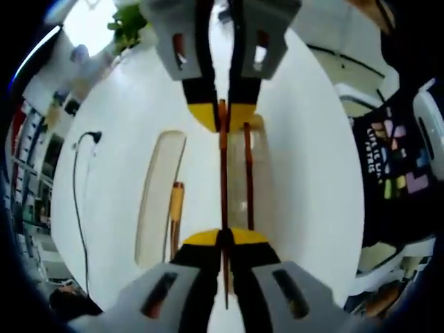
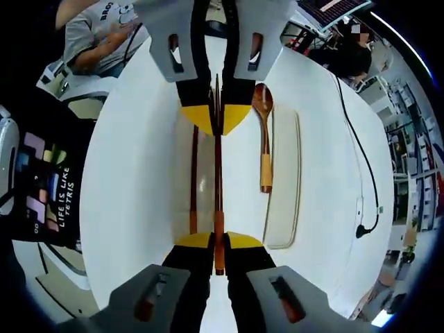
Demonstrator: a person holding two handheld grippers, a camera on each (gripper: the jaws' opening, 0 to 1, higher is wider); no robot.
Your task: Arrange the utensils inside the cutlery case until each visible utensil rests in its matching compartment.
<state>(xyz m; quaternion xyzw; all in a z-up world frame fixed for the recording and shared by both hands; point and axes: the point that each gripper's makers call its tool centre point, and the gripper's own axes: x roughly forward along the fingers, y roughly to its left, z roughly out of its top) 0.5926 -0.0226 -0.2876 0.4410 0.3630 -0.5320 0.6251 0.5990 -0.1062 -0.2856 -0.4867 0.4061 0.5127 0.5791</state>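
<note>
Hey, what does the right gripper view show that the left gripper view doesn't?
Right gripper view: the wooden spoon with its bowl, and a seated person in a grey shirt. Left gripper view: a green plant, and the spoon's handle without the bowl. Both: the left gripper and right gripper shut on one chopstick, a second chopstick in the clear case, and a black cable.

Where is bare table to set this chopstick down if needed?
Bare tabletop lies between the cutlery case and the table edge near the person, and also between the case and the black cable. The case middle is crowded: chopstick held by both grippers, second chopstick, wooden spoon.
</note>
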